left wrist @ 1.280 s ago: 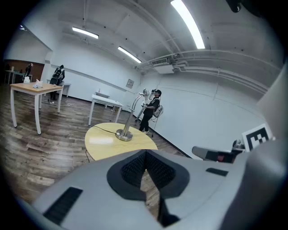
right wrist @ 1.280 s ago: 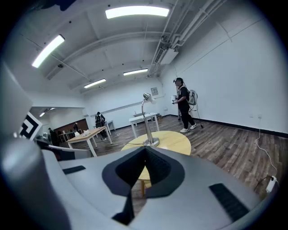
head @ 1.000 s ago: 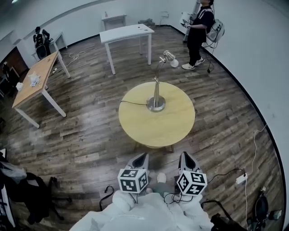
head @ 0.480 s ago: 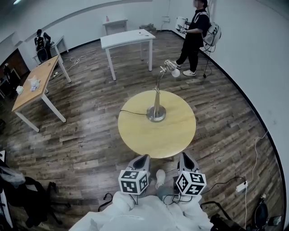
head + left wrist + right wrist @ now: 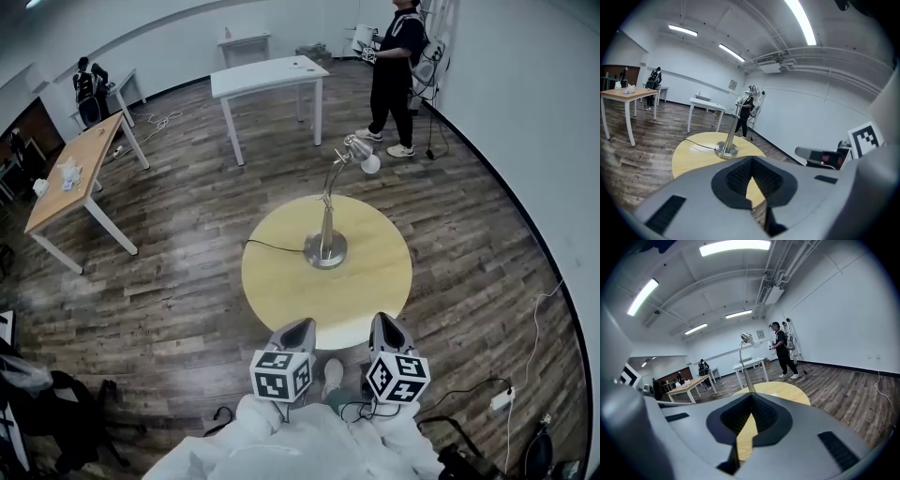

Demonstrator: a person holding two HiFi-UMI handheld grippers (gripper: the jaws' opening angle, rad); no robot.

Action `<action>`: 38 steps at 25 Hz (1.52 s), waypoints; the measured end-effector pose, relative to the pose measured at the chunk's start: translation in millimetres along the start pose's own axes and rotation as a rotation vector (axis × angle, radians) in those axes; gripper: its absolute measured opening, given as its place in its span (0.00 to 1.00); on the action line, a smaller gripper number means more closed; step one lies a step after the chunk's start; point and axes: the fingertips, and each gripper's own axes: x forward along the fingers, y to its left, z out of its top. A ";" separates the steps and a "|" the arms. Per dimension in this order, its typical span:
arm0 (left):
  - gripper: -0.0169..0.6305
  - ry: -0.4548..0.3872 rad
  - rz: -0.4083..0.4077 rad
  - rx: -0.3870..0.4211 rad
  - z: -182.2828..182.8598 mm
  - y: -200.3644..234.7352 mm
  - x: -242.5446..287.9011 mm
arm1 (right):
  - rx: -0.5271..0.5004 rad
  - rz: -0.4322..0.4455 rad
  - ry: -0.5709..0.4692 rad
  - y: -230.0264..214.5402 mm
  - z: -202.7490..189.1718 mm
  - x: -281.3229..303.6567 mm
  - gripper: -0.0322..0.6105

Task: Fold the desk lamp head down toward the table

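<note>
The silver gooseneck desk lamp [image 5: 327,211] stands mid-way on the round yellow wooden surface [image 5: 281,291], head [image 5: 354,148] raised toward 1 o'clock, while the left hand-held gripper [image 5: 293,331] and right hand-held gripper [image 5: 385,328] hang clenched and empty at 6 o'clock, seemingly short of reach.

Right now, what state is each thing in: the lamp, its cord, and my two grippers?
Desk lamp: standing upright, head raised, not yet folded.
Cord: lying on the table.
Left gripper: shut, empty.
Right gripper: shut, empty.
</note>
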 end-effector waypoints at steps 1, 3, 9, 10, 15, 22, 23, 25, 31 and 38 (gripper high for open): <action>0.03 0.001 0.001 -0.002 3.3 1.7 5.8 | 0.002 0.003 0.002 -1.8 2.6 6.5 0.07; 0.03 0.001 0.005 -0.006 10.4 3.7 17.6 | 0.001 0.009 0.007 -6.5 8.6 18.5 0.07; 0.03 -0.004 0.016 -0.005 37.4 5.4 54.0 | -0.002 0.019 0.004 -25.3 35.0 53.9 0.07; 0.03 -0.005 0.018 -0.004 41.6 6.6 59.4 | -0.003 0.022 0.004 -27.5 38.8 59.8 0.07; 0.03 -0.002 0.037 -0.005 62.1 10.2 93.5 | 0.007 0.037 0.008 -45.4 57.0 93.1 0.07; 0.03 0.013 0.062 -0.011 82.6 19.5 140.2 | 0.021 0.094 0.019 -60.2 76.7 141.6 0.07; 0.03 0.014 0.067 -0.013 85.5 21.1 146.4 | 0.022 0.106 0.024 -61.5 78.7 148.7 0.07; 0.03 0.018 0.074 -0.018 90.6 23.6 157.8 | 0.024 0.123 0.034 -64.8 82.4 161.9 0.07; 0.03 0.029 0.108 -0.033 100.6 34.4 177.8 | 0.018 0.170 0.066 -69.7 90.1 192.9 0.07; 0.03 0.018 0.110 -0.060 105.5 47.2 184.2 | 0.054 0.211 0.051 -68.0 94.2 211.8 0.07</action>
